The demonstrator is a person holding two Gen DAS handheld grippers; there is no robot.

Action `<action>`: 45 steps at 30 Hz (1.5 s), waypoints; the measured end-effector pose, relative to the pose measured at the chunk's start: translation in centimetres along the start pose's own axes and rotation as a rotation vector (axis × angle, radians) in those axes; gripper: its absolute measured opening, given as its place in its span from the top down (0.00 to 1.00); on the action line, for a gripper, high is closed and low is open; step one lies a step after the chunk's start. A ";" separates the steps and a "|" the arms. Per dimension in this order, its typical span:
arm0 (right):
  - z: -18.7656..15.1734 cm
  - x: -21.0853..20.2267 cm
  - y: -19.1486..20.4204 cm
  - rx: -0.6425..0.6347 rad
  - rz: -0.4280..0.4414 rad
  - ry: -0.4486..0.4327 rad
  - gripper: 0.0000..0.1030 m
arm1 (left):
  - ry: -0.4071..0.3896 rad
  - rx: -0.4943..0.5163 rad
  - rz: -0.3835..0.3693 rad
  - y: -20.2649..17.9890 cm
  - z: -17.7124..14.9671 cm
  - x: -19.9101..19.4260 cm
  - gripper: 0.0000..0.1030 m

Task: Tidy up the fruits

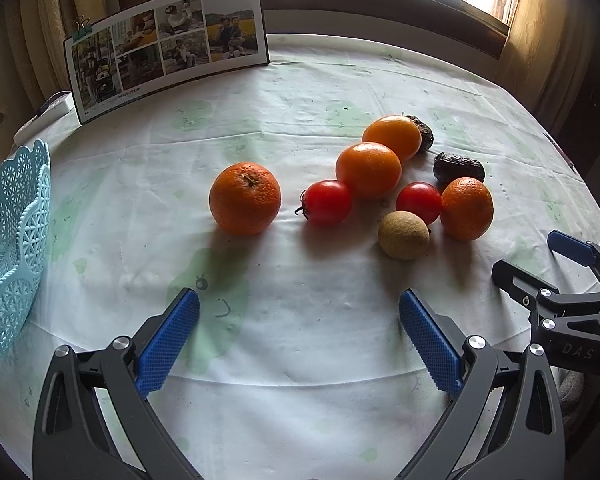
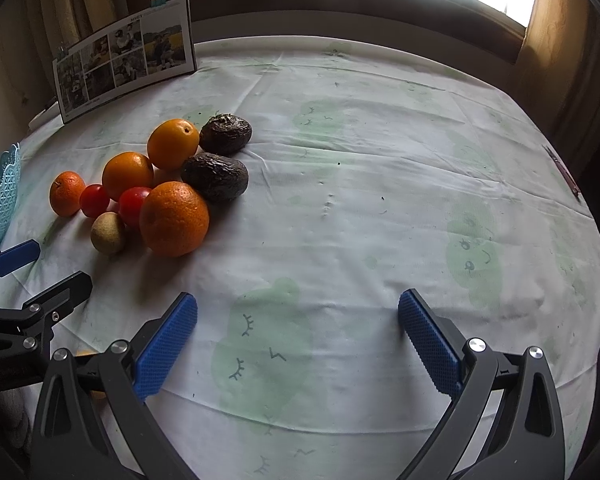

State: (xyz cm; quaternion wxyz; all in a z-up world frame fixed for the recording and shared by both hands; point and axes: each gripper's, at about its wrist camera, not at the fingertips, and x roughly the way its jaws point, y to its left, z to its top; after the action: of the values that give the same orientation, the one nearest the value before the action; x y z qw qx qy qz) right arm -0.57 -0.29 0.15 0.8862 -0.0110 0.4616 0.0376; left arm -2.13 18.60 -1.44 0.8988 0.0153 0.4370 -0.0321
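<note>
Fruit lies loose on the round table: a lone orange [image 1: 245, 198] at the left of the cluster, several more oranges [image 1: 368, 169], two red tomatoes [image 1: 327, 201], a tan kiwi-like fruit [image 1: 404, 235] and two dark wrinkled fruits [image 1: 458, 167]. A light blue lattice basket [image 1: 8, 248] stands at the far left. My left gripper [image 1: 299, 312] hangs open in front of the fruit, nothing between its fingers. My right gripper [image 2: 298, 312] is open over bare cloth, right of the pile [image 2: 174, 218]. Each gripper shows at the edge of the other's view.
A clipped photo calendar [image 1: 168, 44] stands at the table's far left edge. The pale cloth [image 2: 380, 184] with green cartoon prints covers the table. A window and curtains lie behind. A thin pen-like object [image 2: 564, 176] rests near the right rim.
</note>
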 end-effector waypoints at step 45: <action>-3.8 -3.8 6.6 -0.203 0.330 -0.052 0.74 | -0.112 -0.149 0.050 4.8 -0.6 -1.3 0.02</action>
State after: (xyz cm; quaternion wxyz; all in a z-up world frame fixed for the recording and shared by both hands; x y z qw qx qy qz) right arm -6.34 5.85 1.18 0.8740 -0.0237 0.4280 0.2290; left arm -3.05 23.46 -0.83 0.9210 -0.0427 0.3866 0.0220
